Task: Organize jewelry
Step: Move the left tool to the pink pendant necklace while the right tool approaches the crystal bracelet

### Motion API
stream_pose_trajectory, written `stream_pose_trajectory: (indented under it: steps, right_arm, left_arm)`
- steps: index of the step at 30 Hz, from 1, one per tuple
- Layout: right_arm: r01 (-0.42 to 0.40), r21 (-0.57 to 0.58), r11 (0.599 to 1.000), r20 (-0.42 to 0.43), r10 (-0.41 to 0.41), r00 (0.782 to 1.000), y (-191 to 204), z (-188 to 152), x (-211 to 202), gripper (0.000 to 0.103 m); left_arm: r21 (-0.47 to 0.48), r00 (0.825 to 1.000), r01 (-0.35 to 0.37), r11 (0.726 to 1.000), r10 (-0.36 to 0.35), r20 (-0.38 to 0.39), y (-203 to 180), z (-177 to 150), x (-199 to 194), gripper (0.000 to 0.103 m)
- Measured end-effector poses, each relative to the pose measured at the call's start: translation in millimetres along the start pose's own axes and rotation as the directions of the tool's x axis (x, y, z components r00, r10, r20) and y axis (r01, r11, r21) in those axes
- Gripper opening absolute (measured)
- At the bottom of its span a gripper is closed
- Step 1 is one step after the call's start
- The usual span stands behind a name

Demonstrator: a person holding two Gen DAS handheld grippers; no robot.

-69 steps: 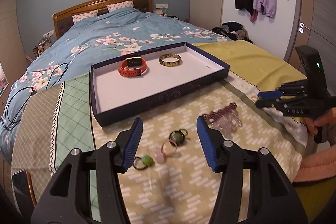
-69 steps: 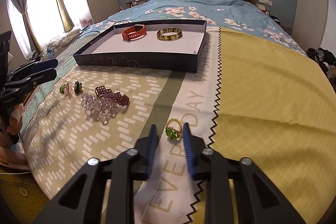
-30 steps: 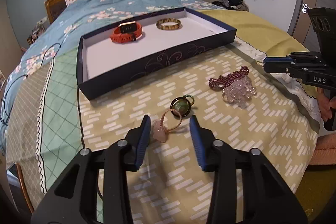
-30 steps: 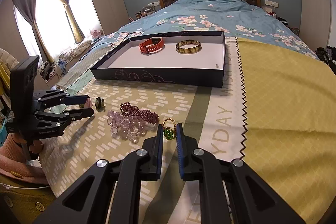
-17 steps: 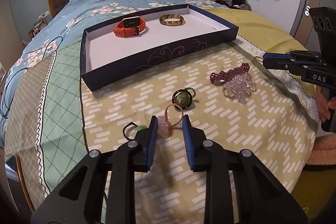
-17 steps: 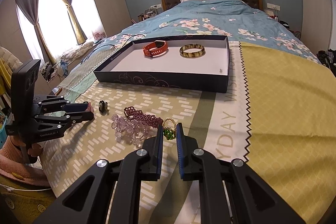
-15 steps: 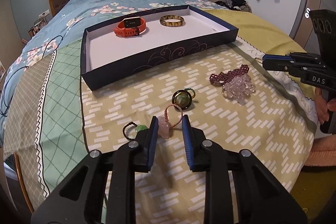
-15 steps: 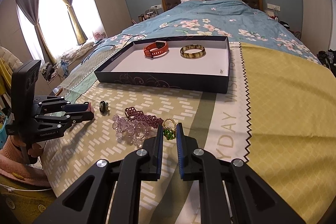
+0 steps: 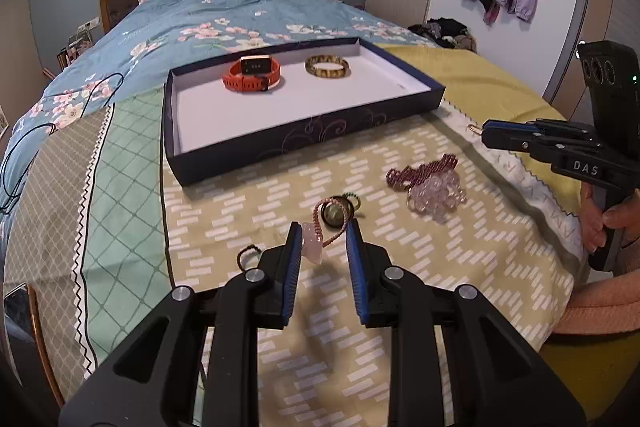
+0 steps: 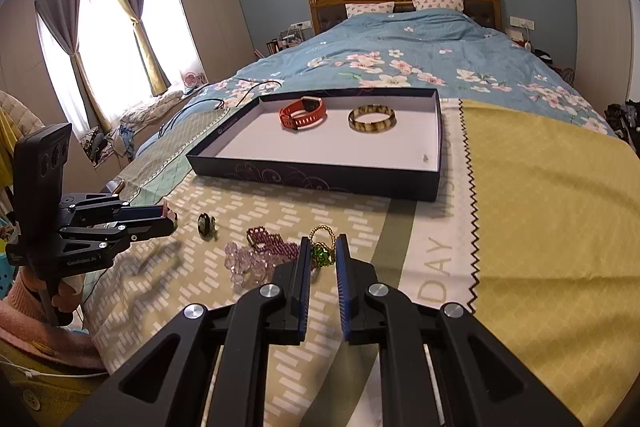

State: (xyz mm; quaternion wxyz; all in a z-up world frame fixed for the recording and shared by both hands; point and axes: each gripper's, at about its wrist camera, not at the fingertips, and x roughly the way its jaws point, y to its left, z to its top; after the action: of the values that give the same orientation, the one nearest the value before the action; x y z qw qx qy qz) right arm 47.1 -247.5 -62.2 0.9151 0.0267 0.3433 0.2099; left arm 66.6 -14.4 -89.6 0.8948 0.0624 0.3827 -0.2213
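Observation:
My left gripper (image 9: 324,227) is shut on a pink-stone ring (image 9: 313,245) with a beaded band, held just above the patterned cloth. In the right wrist view the left gripper (image 10: 171,217) hangs at the left with the pink stone at its tips. My right gripper (image 10: 324,241) is shut on a green-gem ring (image 10: 321,254) with a gold band. Its tips (image 9: 486,137) show at the right of the left wrist view. The dark blue tray (image 9: 304,139) (image 10: 320,179) lies beyond, holding an orange watch (image 9: 252,75) (image 10: 303,113) and an amber bangle (image 9: 327,66) (image 10: 372,117).
On the cloth lie a dark ring with a green stone (image 9: 336,213) (image 10: 206,223), a maroon beaded bracelet (image 9: 420,171) (image 10: 272,245), a clear crystal bracelet (image 9: 436,193) (image 10: 244,263) and a small dark-banded ring (image 9: 246,253). A black cable (image 9: 24,147) trails left.
The left jaws have closed from around the pink-stone ring onto it, and it has come up off the cloth. The right gripper has stayed shut on the green-gem ring.

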Motion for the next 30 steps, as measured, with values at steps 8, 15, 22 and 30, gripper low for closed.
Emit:
stream_pose_trajectory:
  steps: [8,15,22,30]
  right_arm:
    - [0.004,-0.010,1.000,-0.007,-0.004,1.000,2,2,4,0.011]
    - [0.028,-0.001,1.000,-0.062,-0.028,0.998,-3,-4,15,0.011]
    - [0.039,0.001,0.999,-0.077,-0.038,0.996,-5,-7,19,0.011]
    - [0.047,0.014,0.999,-0.080,-0.046,0.996,-7,-7,21,0.011]
  left_arm:
    - [-0.001,1.000,0.008,1.000,-0.008,0.013,-2,3,-4,0.023]
    - [-0.020,1.000,0.008,1.000,-0.008,-0.006,2,-2,1,0.023]
    - [-0.033,1.000,0.004,0.999,-0.005,-0.028,4,-5,10,0.023]
    - [-0.038,0.999,0.009,0.999,-0.010,-0.031,5,-7,11,0.023]
